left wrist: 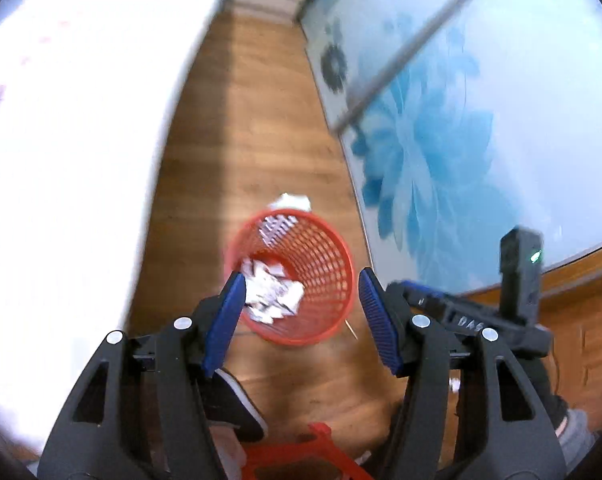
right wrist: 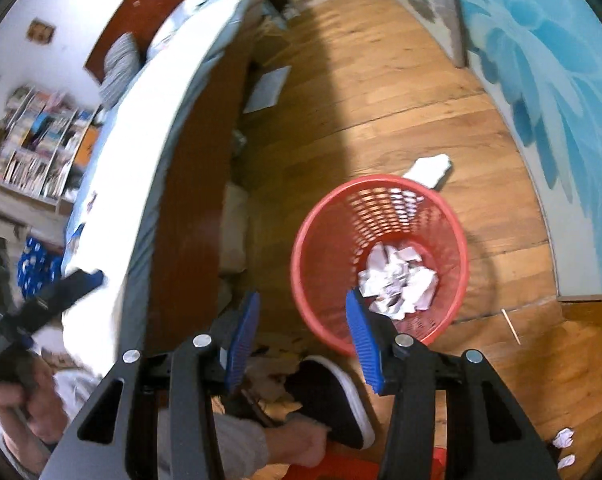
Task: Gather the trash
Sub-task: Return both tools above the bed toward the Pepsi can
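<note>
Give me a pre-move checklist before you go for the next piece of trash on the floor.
1. Left gripper empty, jaws apart: ok.
2. Right gripper empty, jaws apart: ok.
3. Red basket upright on the floor: ok.
4. Crumpled paper inside the basket, well below its rim: ok.
5. Floor cleared: not ok. A white wad lies beyond the basket, small paper balls sit at the lower right, and a thin stick lies beside the basket.
6. Path to the small paper balls free of the shoe: cannot tell.
</note>
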Motion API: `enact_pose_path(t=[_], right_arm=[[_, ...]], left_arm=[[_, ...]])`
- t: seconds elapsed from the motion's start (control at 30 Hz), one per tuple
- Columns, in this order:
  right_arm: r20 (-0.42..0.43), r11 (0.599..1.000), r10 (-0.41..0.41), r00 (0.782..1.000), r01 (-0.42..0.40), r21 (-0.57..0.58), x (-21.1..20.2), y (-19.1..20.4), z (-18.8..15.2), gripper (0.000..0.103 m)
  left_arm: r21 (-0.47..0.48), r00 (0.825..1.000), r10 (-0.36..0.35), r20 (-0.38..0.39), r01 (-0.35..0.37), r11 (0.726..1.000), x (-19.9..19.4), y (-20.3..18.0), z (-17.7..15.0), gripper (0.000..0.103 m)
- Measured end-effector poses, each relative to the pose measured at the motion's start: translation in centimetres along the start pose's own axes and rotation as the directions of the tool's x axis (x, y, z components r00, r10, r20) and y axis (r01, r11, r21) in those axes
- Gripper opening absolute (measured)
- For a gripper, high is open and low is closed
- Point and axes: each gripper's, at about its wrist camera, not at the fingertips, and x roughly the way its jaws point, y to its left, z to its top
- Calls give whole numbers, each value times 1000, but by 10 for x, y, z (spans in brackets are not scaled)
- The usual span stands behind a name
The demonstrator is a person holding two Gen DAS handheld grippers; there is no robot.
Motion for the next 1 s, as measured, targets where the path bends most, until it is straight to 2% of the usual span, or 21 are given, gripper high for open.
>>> enact_pose_path(t=[0.07, 0.17, 0.23, 0.33, 0.5, 0.73, 0.8, 0.83, 0.9, 1.0], right_arm=[[9, 999, 7, 1000, -7, -51, -7, 26, -7, 47], [34, 991, 29, 999, -25, -135, -17, 75, -14, 48], [53, 984, 42, 998, -32, -175, -23, 100, -17, 52], [75, 962, 86, 993, -64, -265, -28, 156, -21, 53], [60, 930, 118, 991, -89, -356, -13, 225, -21, 54], [32, 865, 137, 990, -104, -490, 17, 320, -10, 54], [17, 850, 153, 988, -123, -512, 33, 343, -1, 54], [14, 844, 161, 987, -130, -521, 42, 351, 5, 58], [9, 831, 159, 987, -128, -542, 67, 369, 21, 60], [12, 812, 144, 990, -111, -573, 107, 401, 44, 60]], left_arm=[[-22, 998, 30, 56, -29, 999, -38, 13, -7, 59], [-84, 985, 90, 150, -78, 993, -99, 43, -25, 59], [-129, 971, 138, 196, -114, 985, -134, 65, -39, 60], [-188, 947, 219, 233, -177, 966, -174, 100, -62, 60], [-278, 926, 283, 249, -212, 937, -199, 147, -82, 60], [-343, 906, 327, 270, -227, 912, -214, 185, -98, 61], [-365, 902, 347, 258, -242, 899, -213, 199, -98, 65], [-374, 901, 348, 260, -238, 896, -215, 204, -99, 67], [-394, 897, 345, 276, -222, 892, -216, 217, -95, 78], [-394, 896, 347, 278, -223, 892, -218, 229, -85, 79]])
